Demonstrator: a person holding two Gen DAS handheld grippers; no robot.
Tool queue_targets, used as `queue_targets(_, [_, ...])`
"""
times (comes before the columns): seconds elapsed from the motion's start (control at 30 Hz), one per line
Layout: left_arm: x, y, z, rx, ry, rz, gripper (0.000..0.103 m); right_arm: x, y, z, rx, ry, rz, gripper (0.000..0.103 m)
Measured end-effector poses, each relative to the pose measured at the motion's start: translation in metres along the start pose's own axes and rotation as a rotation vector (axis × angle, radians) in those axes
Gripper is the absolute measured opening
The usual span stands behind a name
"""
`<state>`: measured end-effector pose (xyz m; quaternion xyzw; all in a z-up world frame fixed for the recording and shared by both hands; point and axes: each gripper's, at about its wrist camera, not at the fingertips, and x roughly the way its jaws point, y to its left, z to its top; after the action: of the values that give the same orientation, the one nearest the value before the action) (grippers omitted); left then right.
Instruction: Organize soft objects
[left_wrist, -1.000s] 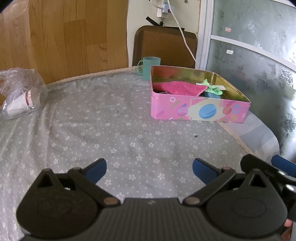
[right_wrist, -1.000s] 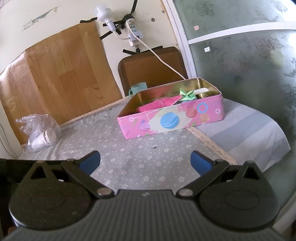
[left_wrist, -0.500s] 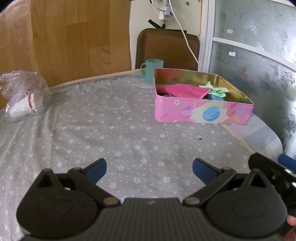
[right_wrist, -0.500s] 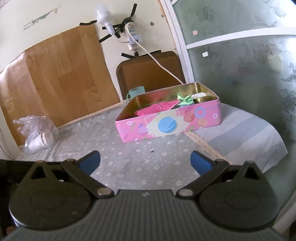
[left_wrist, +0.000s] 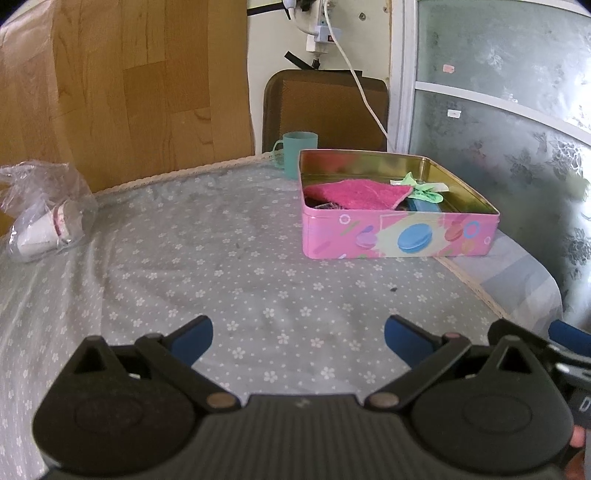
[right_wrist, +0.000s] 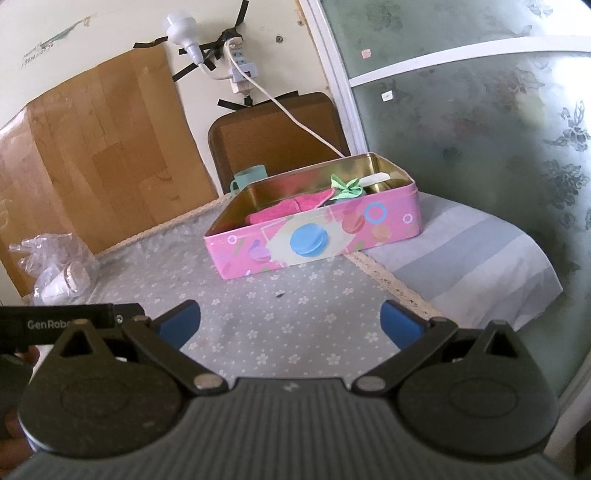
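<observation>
A pink tin box (left_wrist: 399, 236) stands open at the far right of the table; it also shows in the right wrist view (right_wrist: 314, 240). Inside it lie a pink cloth (left_wrist: 358, 194), a green soft item (left_wrist: 424, 188) and a blue item (left_wrist: 424, 206). My left gripper (left_wrist: 297, 338) is open and empty, low over the table well short of the box. My right gripper (right_wrist: 290, 323) is open and empty, also short of the box. Part of the right gripper (left_wrist: 569, 336) shows at the left wrist view's right edge.
A teal cup (left_wrist: 299, 153) stands behind the box. A clear plastic bag (left_wrist: 44, 214) with small cups lies at the far left. A brown chair back (left_wrist: 325, 107) and a wooden board (left_wrist: 122, 88) stand behind the table. A striped cloth (right_wrist: 461, 258) hangs over the table's right edge.
Both grippers have drawn back and risen a little from the box; the box looks smaller and farther. Both stayed open and empty.
</observation>
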<state>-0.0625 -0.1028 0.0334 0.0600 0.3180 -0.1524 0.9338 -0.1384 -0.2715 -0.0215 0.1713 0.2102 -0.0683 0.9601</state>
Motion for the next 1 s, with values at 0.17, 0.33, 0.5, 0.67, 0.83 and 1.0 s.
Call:
queue_targets(0.17, [-0.0039,0.0007,0.0016,0.006,-0.019,0.001,0.103,-0.001,0.0015,-0.0009,-0.007,-0.003,0.0,0.103])
queue_targets(0.33, [-0.0039,0.0007,0.001,0.006,-0.02,-0.004,0.103,0.002,0.0003,-0.0011,-0.002,0.005,-0.004,0.103])
queue_targets(0.5, [-0.0026,0.0014,-0.0007,0.006,-0.012,-0.017,0.103,0.0017,0.0005,-0.0007,-0.01,0.004,-0.003,0.103])
queue_targets(0.67, [-0.0049,0.0011,-0.0001,0.007,-0.018,-0.027,0.103,0.0017,0.0009,-0.0001,-0.016,0.001,-0.003,0.103])
queue_targets(0.83, [-0.0065,-0.0009,-0.0005,0.013,-0.022,-0.031,0.103,0.0024,0.0026,-0.0002,-0.022,-0.001,-0.004,0.103])
queue_targets(1.0, [-0.0088,-0.0003,-0.0007,0.013,-0.028,-0.029,0.103,0.0011,0.0027,-0.0003,-0.027,-0.005,-0.003,0.103])
